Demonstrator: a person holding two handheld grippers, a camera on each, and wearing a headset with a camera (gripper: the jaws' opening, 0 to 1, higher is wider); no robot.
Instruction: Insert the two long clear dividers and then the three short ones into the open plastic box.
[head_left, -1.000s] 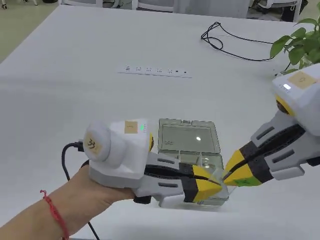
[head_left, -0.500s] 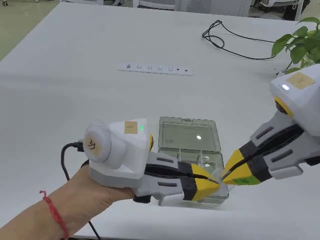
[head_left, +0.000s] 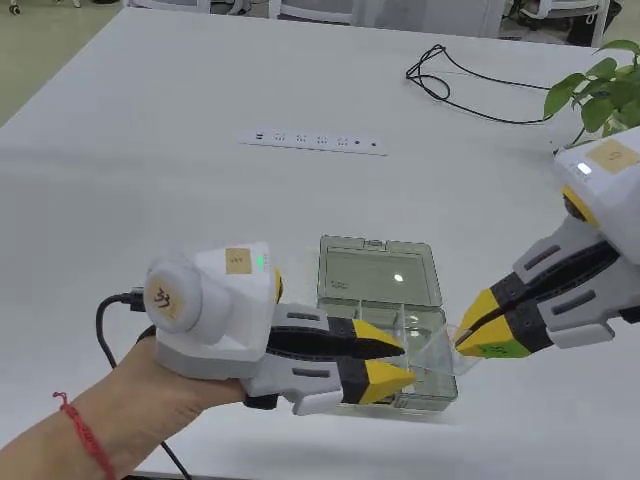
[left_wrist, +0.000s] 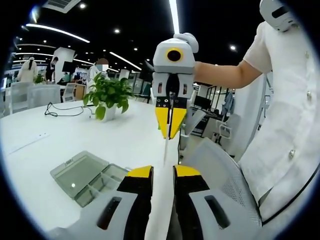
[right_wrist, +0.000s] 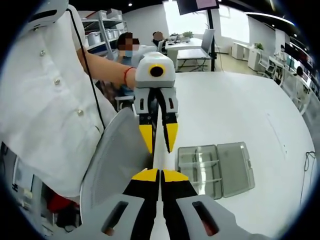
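As R gripper (head_left: 462, 342) pinches it, divider (head_left: 436, 353) thin, clear, near box (head_left: 380, 280)

A white counter (head_left: 150, 170) spreads across most of the head view. A white power strip (head_left: 316, 141) lies flat on it at upper centre. A black cable (head_left: 450, 85) loops at upper right, well apart from the strip. A leafy green potted plant (head_left: 598, 92) stands at the right edge. In the left gripper view, a grey chair (left_wrist: 220, 170) sits at lower right.
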